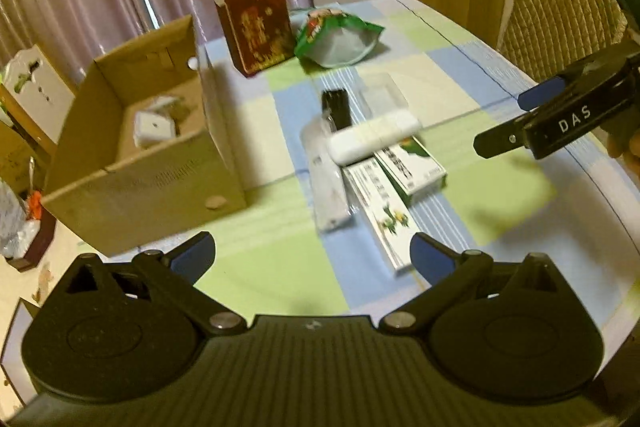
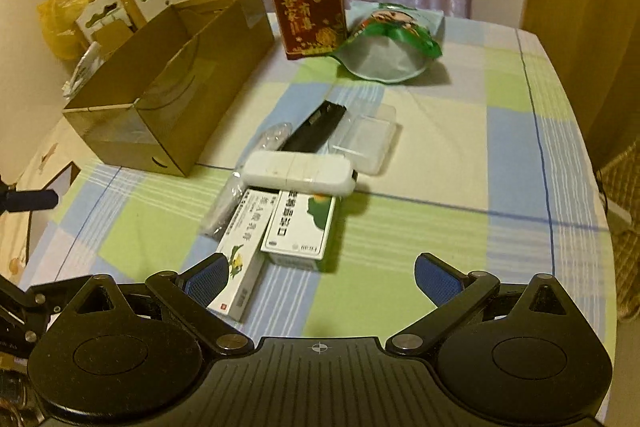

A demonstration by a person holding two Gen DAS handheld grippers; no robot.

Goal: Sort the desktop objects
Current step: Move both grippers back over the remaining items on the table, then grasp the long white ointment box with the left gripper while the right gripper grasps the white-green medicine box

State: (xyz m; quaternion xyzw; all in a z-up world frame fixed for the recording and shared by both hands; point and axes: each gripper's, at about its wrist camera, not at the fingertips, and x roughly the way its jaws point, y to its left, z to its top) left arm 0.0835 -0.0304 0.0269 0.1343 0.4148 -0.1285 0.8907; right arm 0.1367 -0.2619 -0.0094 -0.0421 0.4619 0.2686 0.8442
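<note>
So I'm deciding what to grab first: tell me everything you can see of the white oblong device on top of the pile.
The white oblong device looks like smooth glossy plastic with rounded ends, faint seams across its body and a dark tip at one end. It lies flat and crosswise, resting on the green-and-white carton and the long white carton. Neither gripper touches it.

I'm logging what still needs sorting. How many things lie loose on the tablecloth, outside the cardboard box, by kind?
Printed cartons: 3, a red upright carton, a long white carton, a green-and-white carton
Bags: 1, a green snack bag
White oblong device: 1
Black flat bar: 1
Clear plastic packaging: 2, a tray, a sleeve
Total: 8
</note>
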